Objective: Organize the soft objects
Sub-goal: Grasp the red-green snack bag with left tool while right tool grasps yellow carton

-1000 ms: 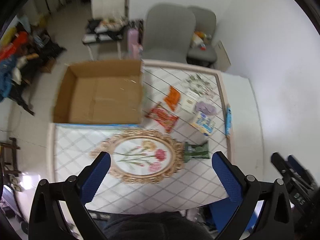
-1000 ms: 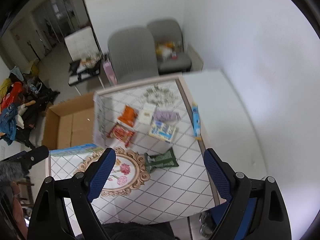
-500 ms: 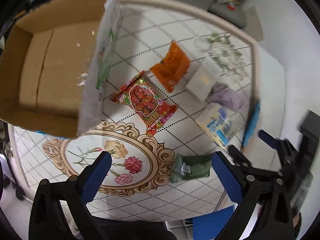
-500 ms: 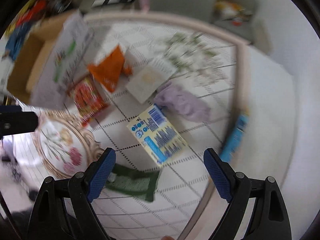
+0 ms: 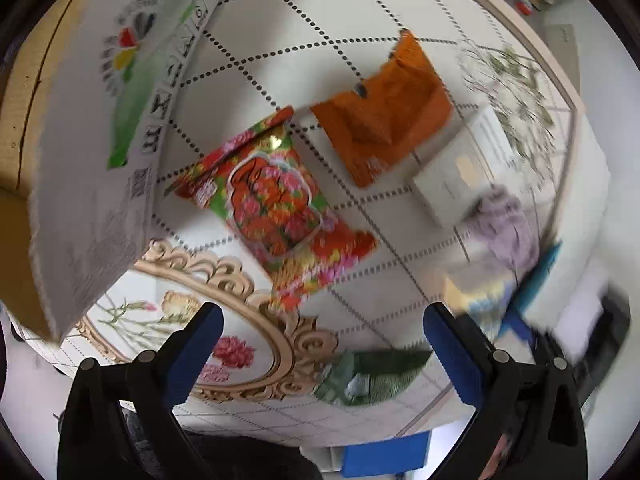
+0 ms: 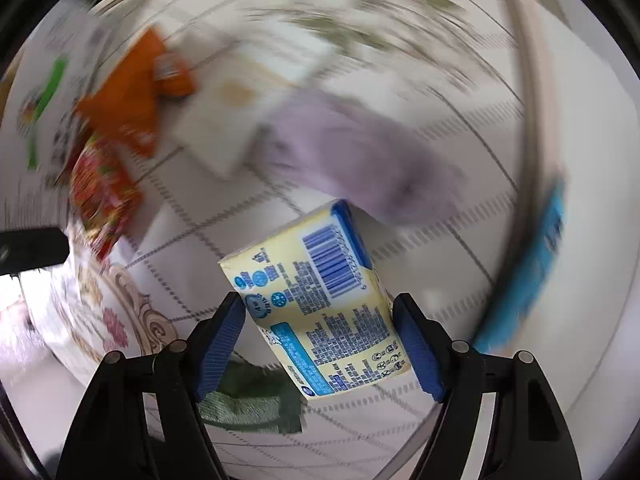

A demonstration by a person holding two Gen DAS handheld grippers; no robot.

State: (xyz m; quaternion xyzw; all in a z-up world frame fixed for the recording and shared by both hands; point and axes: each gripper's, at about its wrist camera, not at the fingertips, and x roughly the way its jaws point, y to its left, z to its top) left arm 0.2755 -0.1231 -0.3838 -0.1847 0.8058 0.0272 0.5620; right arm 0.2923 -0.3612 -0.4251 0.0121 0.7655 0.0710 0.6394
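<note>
My left gripper [image 5: 320, 320] is open and empty, low over the table just in front of a red floral packet [image 5: 276, 204]. An orange packet [image 5: 384, 108] and a white box [image 5: 456, 172] lie beyond it. My right gripper [image 6: 318, 312] has its jaws on either side of a yellow-and-blue tissue pack [image 6: 316, 300]; its pads are close to the pack's sides, but contact is unclear. A lilac cloth [image 6: 360, 160] lies beyond the pack, also in the left wrist view [image 5: 504, 228]. A green cloth [image 5: 372, 376] lies at the table's near edge, also in the right wrist view [image 6: 248, 404].
An open cardboard box [image 5: 24, 92] stands at the left with its white printed flap [image 5: 116, 120] hanging over the table. A blue tube [image 6: 532, 264] lies near the table's right edge. The patterned tablecloth [image 5: 280, 24] has a gold-framed flower print [image 5: 200, 320].
Both grippers have dropped from high above down close to the table. The right gripper has narrowed around the tissue pack; the left has come in over the red packet.
</note>
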